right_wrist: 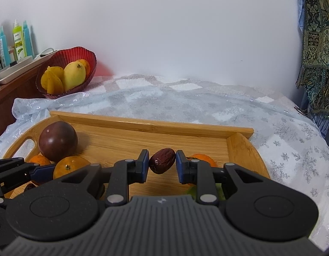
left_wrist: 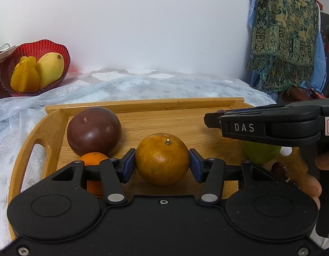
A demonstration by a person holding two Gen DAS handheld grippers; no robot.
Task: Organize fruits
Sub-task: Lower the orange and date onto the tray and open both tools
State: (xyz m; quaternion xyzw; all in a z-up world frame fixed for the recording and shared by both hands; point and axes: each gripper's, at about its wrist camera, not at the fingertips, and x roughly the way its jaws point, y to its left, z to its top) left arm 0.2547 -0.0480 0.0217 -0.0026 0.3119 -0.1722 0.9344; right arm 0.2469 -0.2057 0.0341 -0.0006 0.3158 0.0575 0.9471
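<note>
The left gripper (left_wrist: 162,163) has its blue pads pressed against both sides of a brownish orange (left_wrist: 162,159), which sits over the wooden tray (left_wrist: 181,103). Behind it to the left lies a dark purple round fruit (left_wrist: 94,130), with a smaller orange (left_wrist: 94,159) tucked just beneath it. The right gripper (left_wrist: 213,121) reaches in from the right edge, above a green fruit (left_wrist: 260,154). A red bowl (left_wrist: 65,51) at the far left holds a yellow mango (left_wrist: 50,68) and a starfruit (left_wrist: 25,75).
</note>
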